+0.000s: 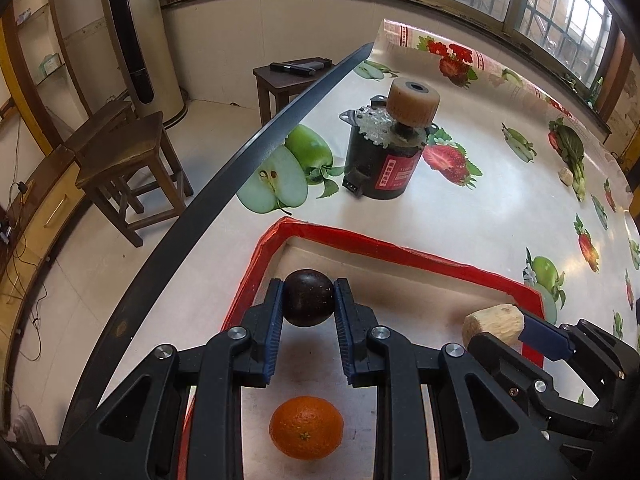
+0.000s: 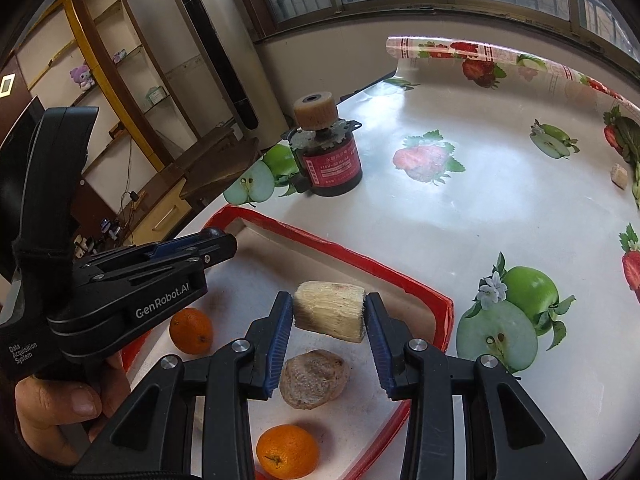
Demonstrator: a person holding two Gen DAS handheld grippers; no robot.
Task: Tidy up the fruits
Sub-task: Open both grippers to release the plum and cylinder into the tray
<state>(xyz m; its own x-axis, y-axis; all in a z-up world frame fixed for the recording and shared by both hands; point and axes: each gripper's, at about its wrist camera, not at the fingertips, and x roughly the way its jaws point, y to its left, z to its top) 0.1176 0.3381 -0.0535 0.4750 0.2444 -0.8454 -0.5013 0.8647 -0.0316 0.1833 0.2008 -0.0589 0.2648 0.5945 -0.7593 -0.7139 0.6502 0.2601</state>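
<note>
Hovering inside tray [image 1: 400,250] rim, both claws loaded.

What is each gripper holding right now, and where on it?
Left gripper clamps the dark round fruit across its sides. Right gripper clamps the pale peeled chunk by its two ends.

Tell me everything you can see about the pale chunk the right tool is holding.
The pale chunk is a short, stubby cylinder, cream to yellowish, with a rough fibrous, peeled-looking surface, like a piece of sugarcane. It lies sideways, its ends clamped between the blue ribbed pads of the right tool. It hangs above the red-rimmed tray, touching only the pads. Below it lie a brownish lump and two oranges.
</note>
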